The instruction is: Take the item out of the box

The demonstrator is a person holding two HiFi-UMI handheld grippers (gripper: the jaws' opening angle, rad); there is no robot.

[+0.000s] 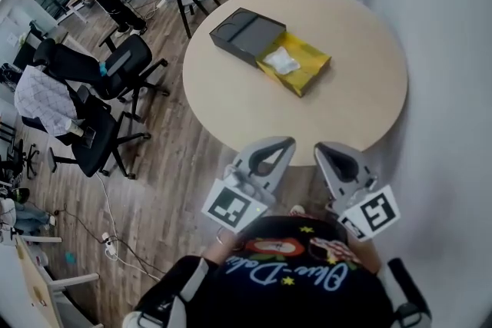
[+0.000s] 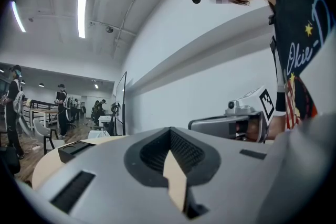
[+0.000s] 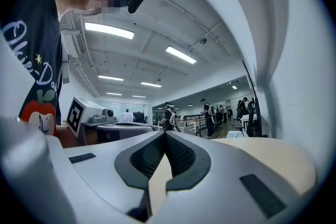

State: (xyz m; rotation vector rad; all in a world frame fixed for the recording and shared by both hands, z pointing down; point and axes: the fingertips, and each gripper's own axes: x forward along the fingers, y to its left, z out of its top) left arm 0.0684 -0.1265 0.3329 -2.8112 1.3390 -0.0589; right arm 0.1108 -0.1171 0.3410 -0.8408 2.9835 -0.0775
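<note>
The left gripper [image 2: 169,134] has its jaws pressed together at the tips with nothing between them. The right gripper [image 3: 165,136] is closed the same way and is also empty. Both are held side by side at the near edge of the round beige counter [image 1: 361,100], close to the person's chest. Well apart from them, near the counter's middle, lies a dark grey box sleeve [image 1: 246,34] with its yellow tray [image 1: 307,71] slid out. A white crumpled packet [image 1: 281,60] rests in that tray.
</note>
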